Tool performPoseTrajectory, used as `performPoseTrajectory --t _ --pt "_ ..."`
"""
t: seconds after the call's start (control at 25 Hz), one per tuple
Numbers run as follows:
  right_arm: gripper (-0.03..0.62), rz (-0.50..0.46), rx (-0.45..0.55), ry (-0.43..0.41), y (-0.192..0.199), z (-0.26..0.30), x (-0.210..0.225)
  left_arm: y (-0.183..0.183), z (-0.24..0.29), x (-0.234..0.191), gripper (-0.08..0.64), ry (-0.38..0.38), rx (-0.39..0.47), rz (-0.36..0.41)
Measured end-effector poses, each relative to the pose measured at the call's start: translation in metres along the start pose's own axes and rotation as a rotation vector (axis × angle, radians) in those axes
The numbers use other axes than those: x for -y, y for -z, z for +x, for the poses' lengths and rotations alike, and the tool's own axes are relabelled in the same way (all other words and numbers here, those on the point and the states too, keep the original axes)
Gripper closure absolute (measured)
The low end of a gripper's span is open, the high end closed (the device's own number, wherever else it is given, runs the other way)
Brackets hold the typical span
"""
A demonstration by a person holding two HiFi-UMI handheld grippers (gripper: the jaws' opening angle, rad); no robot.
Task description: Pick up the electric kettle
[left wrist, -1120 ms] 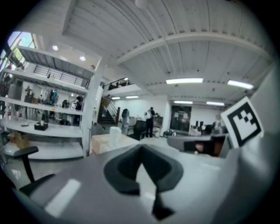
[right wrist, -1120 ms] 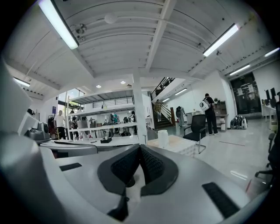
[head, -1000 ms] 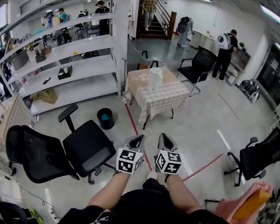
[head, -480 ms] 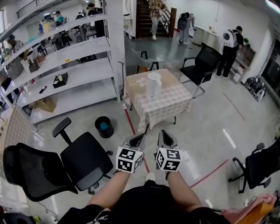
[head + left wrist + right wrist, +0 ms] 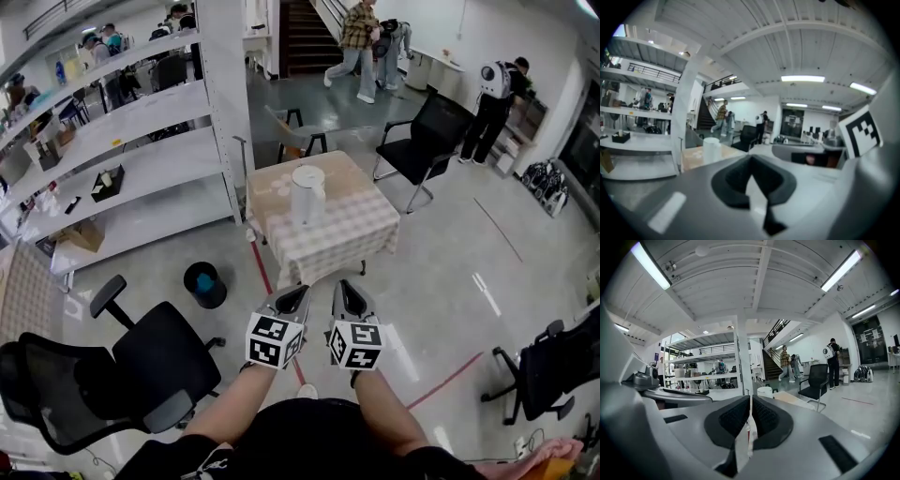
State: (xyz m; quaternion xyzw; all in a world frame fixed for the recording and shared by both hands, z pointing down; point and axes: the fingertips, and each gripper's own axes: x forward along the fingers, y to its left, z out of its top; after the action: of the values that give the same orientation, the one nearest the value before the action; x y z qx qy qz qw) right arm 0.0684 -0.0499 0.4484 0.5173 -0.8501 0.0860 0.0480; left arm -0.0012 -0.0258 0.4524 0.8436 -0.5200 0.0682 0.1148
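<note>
A white electric kettle [image 5: 307,194] stands upright on a small table with a checked cloth [image 5: 347,234], some way ahead of me. It also shows as a pale cylinder, the kettle [image 5: 711,149], in the left gripper view, and its top, the kettle [image 5: 764,391], peeks over the jaws in the right gripper view. My left gripper [image 5: 296,297] and right gripper [image 5: 349,292] are held side by side in front of my body, well short of the table. Both are shut and hold nothing.
A black office chair [image 5: 141,366] stands at the near left, a dark bin [image 5: 203,284] beside it. White shelving [image 5: 122,159] and a pillar line the left. Another black chair [image 5: 424,131] stands beyond the table, and one [image 5: 548,366] at the right. People walk near the stairs [image 5: 356,42]. Red tape [image 5: 272,291] runs along the floor.
The table and kettle have come nearer and shifted left in the head view as I walked forward. Both grippers stay shut, side by side. A person has come down the stairs.
</note>
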Motion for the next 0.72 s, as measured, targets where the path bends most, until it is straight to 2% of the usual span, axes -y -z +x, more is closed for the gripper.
performPoseTrajectory --t 0.2,0.32,0.52,0.72 --pt "0.592 0.009 -0.032 -0.025 0.004 0.028 0.031 -0.003 0.04 0.001 0.56 -0.01 -0.021 0.003" --pt "0.592 0.008 -0.033 -0.03 0.001 0.041 0.044 -0.011 0.055 -0.003 0.561 -0.017 -0.017 -0.024" --pt "0.592 0.0 -0.038 -0.044 -0.002 0.058 0.052 -0.021 0.07 -0.02 0.561 -0.055 -0.006 -0.054" --pt "0.592 -0.017 -0.054 -0.06 0.001 0.082 0.055 -0.019 0.088 -0.035 0.561 -0.063 -0.018 -0.071"
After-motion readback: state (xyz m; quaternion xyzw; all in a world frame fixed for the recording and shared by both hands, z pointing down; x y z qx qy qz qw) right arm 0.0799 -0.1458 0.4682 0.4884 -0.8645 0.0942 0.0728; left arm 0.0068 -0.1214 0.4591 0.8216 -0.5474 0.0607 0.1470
